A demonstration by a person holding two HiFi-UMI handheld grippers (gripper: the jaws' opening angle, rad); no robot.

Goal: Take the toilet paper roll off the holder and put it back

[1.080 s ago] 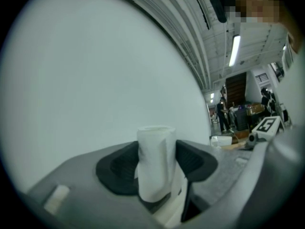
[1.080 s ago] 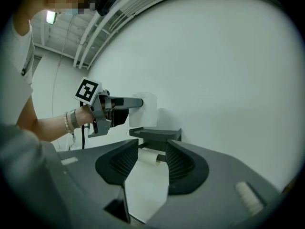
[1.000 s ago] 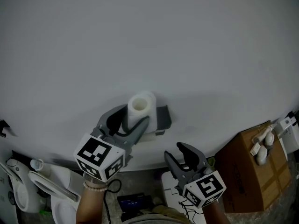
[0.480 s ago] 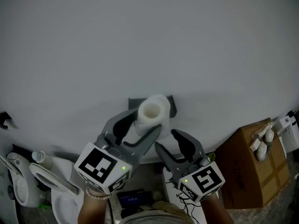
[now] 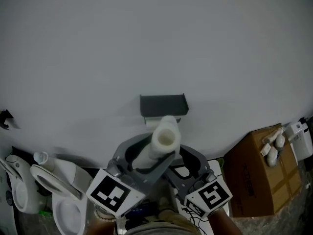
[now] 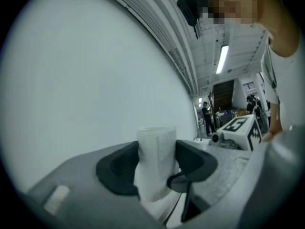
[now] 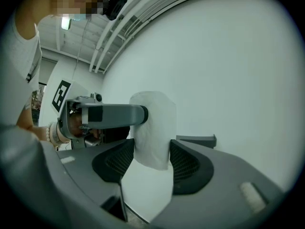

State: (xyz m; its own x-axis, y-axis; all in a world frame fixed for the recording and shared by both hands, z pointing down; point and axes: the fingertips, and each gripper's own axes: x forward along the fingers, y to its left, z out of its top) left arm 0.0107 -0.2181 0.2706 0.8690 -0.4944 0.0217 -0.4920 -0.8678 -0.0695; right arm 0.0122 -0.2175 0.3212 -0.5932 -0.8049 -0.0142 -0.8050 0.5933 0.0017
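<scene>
The white toilet paper roll [image 5: 164,140] is off the dark wall holder [image 5: 164,104] and hangs just below it, tilted. My left gripper [image 5: 148,154] is shut on the roll, and its pads press both sides of the roll [image 6: 155,159]. My right gripper [image 5: 185,156] sits close on the right with its jaws spread wide. In the right gripper view the roll [image 7: 152,128] shows between the jaws of the right gripper [image 7: 151,157], with no clear squeeze from its pads. The left gripper's jaw crosses in front of the roll there. The holder [image 7: 195,140] juts from the wall behind.
A plain white wall [image 5: 156,43] fills most of the head view. A cardboard box [image 5: 259,175] with small white items stands at the lower right. A white toilet [image 5: 54,195] is at the lower left. People stand far off in the left gripper view.
The roll came off the holder and moved down toward me in the left gripper. The holder now stands bare. The right gripper moved in beside the roll and its jaws spread wider.
</scene>
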